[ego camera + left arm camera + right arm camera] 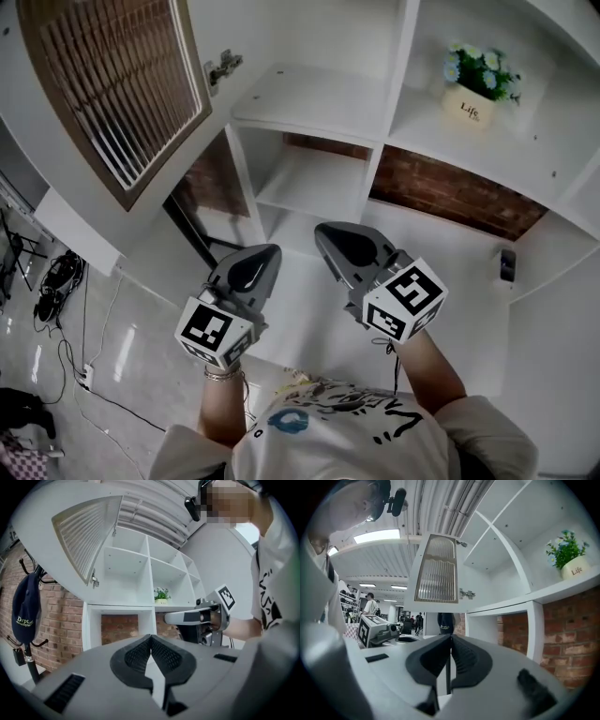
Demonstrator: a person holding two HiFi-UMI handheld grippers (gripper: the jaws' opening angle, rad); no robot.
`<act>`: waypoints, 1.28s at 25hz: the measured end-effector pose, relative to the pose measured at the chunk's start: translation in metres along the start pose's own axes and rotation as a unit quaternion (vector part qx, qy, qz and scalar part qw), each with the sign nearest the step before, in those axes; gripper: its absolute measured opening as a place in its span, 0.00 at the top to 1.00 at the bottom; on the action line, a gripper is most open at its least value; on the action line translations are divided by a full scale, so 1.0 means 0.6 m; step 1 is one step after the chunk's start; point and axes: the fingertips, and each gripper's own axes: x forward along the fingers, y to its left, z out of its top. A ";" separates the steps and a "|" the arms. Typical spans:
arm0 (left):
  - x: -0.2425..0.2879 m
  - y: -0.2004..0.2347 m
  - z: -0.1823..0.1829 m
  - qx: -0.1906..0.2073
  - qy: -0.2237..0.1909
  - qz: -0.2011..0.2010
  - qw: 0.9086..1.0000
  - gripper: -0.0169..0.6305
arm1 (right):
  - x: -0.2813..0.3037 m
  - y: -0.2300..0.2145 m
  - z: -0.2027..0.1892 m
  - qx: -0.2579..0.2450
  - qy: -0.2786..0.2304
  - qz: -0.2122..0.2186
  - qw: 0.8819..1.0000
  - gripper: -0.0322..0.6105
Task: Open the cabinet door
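Far left: cables point(58, 277) lie on the floor point(141, 347).

Upper left: the door point(117, 89) stands open, swung out to the left of the cabinet point(398, 70). It hangs by a hinge point(223, 66) on the cabinet's left wall. Its ribbed panel sits in a brown frame. The compartment behind it is exposed.

Centre left: my left tongs point(267, 255) are closed, pads meeting at the tip with nothing between them. They are held level, below the door and well apart from it.

Centre right: my right tongs point(323, 234) are likewise closed and grip nothing. They lie just beside the left tongs, pointing toward the lower shelves, clear of the door.

Right: a potted plant point(473, 94) stands upright in the upper right compartment. A brick wall point(450, 192) shows behind the lower compartments.
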 end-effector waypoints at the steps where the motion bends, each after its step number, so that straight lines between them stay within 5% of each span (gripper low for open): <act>1: 0.006 -0.006 -0.001 0.001 0.001 -0.005 1.000 0.95 | -0.008 -0.003 -0.004 -0.002 0.000 -0.005 1.000 0.91; 32: 0.061 -0.105 -0.032 0.000 0.006 -0.099 0.995 0.95 | -0.144 -0.022 -0.091 0.003 0.041 -0.069 0.997 0.91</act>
